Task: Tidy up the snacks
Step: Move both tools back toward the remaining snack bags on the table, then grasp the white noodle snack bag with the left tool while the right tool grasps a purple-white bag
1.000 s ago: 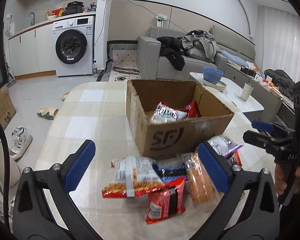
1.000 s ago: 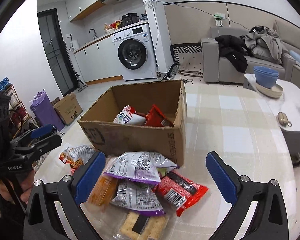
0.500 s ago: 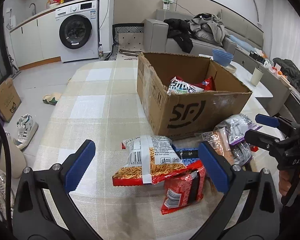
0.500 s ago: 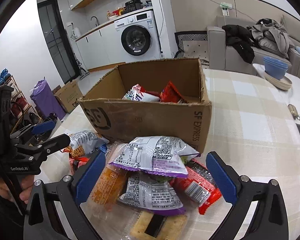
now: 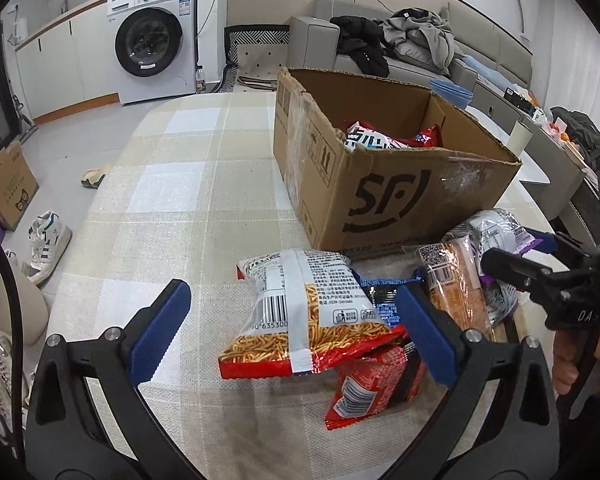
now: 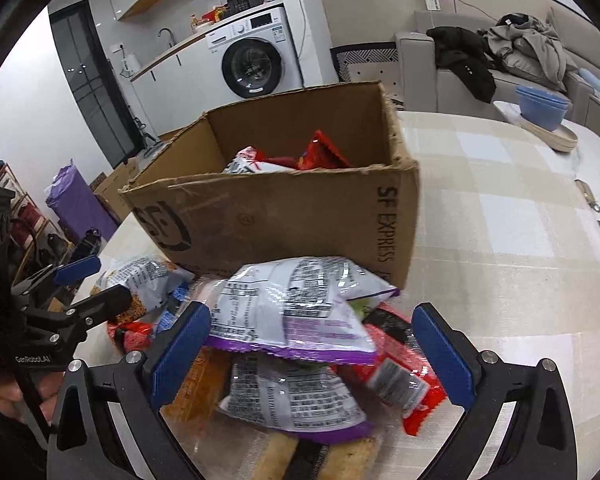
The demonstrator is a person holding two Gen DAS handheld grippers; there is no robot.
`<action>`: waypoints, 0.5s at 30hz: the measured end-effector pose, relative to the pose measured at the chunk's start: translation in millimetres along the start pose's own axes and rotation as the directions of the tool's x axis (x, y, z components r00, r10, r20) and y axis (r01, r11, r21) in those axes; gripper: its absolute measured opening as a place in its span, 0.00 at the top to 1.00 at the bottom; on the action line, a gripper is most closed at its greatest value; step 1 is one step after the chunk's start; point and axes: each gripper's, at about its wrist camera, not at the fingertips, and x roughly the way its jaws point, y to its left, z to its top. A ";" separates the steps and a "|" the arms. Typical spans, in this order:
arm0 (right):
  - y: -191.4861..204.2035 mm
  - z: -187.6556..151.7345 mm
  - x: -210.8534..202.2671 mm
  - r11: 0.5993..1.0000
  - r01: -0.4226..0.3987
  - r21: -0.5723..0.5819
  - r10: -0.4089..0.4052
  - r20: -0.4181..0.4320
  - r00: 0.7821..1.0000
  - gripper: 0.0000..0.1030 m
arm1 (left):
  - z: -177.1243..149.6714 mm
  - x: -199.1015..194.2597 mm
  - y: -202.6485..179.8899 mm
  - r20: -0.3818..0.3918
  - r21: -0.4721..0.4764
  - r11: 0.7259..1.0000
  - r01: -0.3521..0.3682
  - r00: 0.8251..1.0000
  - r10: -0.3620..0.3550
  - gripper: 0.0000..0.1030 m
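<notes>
On a table covered in a beige checked cloth (image 5: 172, 200), an open cardboard box (image 5: 392, 196) stands at the far side of a heap of snack packets, with a white packet (image 5: 370, 140) and a red one (image 6: 322, 154) already lying inside it. The left gripper (image 5: 296, 328) is spread wide and grips nothing; between its blue pads lies a stick-snack bag (image 5: 306, 308) (printed back up, barcode showing), overlapping a red packet (image 5: 374, 384) nearer the camera. Just right of these sit a blue wrapper (image 5: 380, 298) and an orange cracker pack (image 5: 458, 284). The right gripper (image 6: 310, 350) is likewise wide open and empty, poised over a silver-and-purple bag (image 6: 296, 308) stacked on a second one (image 6: 292, 396), with a red-and-black packet (image 6: 396, 368) to their right.
</notes>
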 end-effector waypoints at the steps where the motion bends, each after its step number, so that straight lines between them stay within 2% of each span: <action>1: -1.5 0.6 -1.3 1.000 0.011 -0.001 -0.011 0.004 1.000 0.01 | 0.1 1.1 -0.3 -0.003 0.002 1.000 0.000 1.000 0.000 0.01; 3: -3.9 1.8 -1.7 0.999 0.033 -0.002 -0.033 0.006 0.999 0.01 | -0.3 3.3 -1.1 -0.008 0.005 1.000 -0.001 1.000 0.001 0.01; 15: 0.3 4.4 12.3 0.999 -0.046 0.023 0.046 -0.009 0.999 0.01 | -0.1 33.2 -7.6 -0.078 0.047 0.999 0.014 0.997 -0.010 0.01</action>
